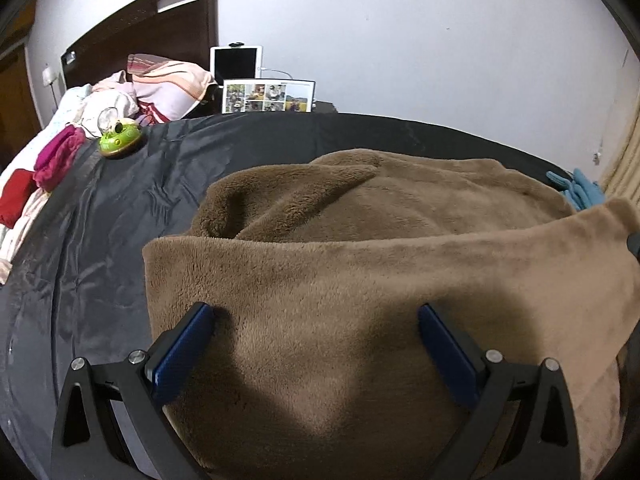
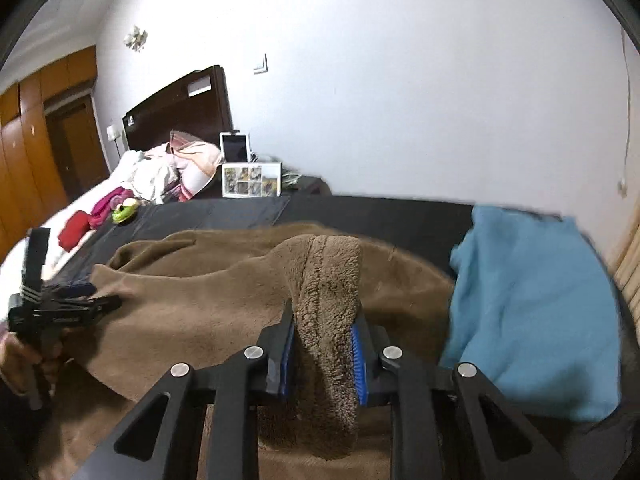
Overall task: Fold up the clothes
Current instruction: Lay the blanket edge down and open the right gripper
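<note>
A brown fleece garment point(image 1: 340, 280) lies spread on a black sheet point(image 1: 120, 208) over the bed. My left gripper point(image 1: 316, 316) is open, its blue pads wide apart just above the garment's near folded layer. It also shows in the right wrist view point(image 2: 86, 294), at the garment's left edge. My right gripper point(image 2: 324, 320) is shut on a thick fold of the brown fleece garment point(image 2: 328, 300), lifted a little above the rest. In the left wrist view the held edge rises toward the right point(image 1: 608, 220).
A folded blue garment point(image 2: 528, 304) lies right of the brown one. A green toy point(image 1: 120, 138), magenta and red clothes point(image 1: 56, 160) and pillows point(image 1: 168, 84) sit at the far left. A photo board point(image 1: 268, 96) and tablet point(image 1: 236, 62) stand against the wall.
</note>
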The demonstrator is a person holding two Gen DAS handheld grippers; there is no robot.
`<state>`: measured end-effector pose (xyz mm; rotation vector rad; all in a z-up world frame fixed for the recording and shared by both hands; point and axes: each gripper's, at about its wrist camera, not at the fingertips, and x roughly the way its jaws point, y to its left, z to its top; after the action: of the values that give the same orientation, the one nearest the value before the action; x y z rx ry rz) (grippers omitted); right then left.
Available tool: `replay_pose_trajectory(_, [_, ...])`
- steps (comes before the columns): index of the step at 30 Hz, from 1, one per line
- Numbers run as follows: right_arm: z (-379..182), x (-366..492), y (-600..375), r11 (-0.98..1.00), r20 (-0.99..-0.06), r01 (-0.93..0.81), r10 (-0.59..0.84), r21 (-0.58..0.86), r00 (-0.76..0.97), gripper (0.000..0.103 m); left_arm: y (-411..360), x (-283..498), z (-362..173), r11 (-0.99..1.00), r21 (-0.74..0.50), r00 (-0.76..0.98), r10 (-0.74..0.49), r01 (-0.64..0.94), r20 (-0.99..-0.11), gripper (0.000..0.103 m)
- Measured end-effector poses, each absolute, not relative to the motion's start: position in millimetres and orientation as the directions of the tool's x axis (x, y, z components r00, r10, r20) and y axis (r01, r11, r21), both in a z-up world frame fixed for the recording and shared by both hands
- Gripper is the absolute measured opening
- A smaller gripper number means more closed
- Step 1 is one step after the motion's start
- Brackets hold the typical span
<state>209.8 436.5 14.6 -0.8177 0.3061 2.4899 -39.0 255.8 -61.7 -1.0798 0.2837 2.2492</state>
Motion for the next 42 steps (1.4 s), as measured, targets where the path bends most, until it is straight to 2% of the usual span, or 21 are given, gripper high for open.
replay_pose_trajectory(7, [-43.2,184.8,469.1,-0.819,-0.751,-0.572,0.353,0.040,-0.558,0.025,261.3,-37.7,-72.3,-0.791,0.011,-0.517,0.389,-0.612,-0.763,0.103])
replay_pose_trajectory(9, [-52.1,186.4,475.5,-0.816,-0.773,-0.575,0.322,0.066,-0.547,0.031,260.7,-38.7,-72.4,-0.791,0.010,-0.516,0.389,-0.612,-0.763,0.103])
replay_pose_trajectory(10, [-54.0,187.5,477.1,-0.815,-0.779,-0.576,0.316,0.070,-0.542,0.037,260.2,-39.4,-72.3,-0.791,0.006,-0.513,0.390,-0.611,-0.765,0.103])
replay_pose_trajectory(11, [-53.0,188.4,476.3,-0.814,-0.780,-0.578,0.325,0.057,-0.535,0.052,259.6,-40.1,-72.2,-0.792,0.003,-0.510,0.391,-0.611,-0.766,0.103])
replay_pose_trajectory(13, [-47.7,189.9,472.3,-0.816,-0.775,-0.578,0.350,0.024,-0.527,0.063,260.1,-38.1,-70.1,-0.793,0.003,-0.509,0.388,-0.610,-0.768,0.103])
replay_pose_trajectory(18, [-30.3,193.5,449.5,-0.815,-0.735,-0.570,0.450,-0.105,-0.508,0.064,256.3,-17.5,-49.0,-0.780,0.070,-0.563,0.383,-0.622,-0.732,0.103])
replay_pose_trajectory(23, [-14.7,193.7,434.1,-0.828,-0.707,-0.551,0.453,-0.107,-0.543,0.064,251.1,4.6,-32.6,-0.749,0.077,-0.565,0.424,-0.658,-0.708,0.103])
replay_pose_trajectory(30, [-5.7,187.4,414.0,-0.844,-0.688,-0.525,0.445,-0.108,-0.574,0.064,253.1,22.5,-44.3,-0.710,0.045,-0.509,0.458,-0.703,-0.729,0.103])
replay_pose_trajectory(36, [-18.5,178.1,409.3,-0.854,-0.712,-0.509,0.422,-0.105,-0.562,0.064,255.0,8.2,-76.9,-0.727,0.006,-0.461,0.430,-0.687,-0.777,0.103])
replay_pose_trajectory(42, [-44.7,168.1,415.4,-0.860,-0.762,-0.502,0.388,-0.095,-0.520,0.064,254.6,6.7,-79.7,-0.726,-0.006,-0.452,0.436,-0.688,-0.778,0.103])
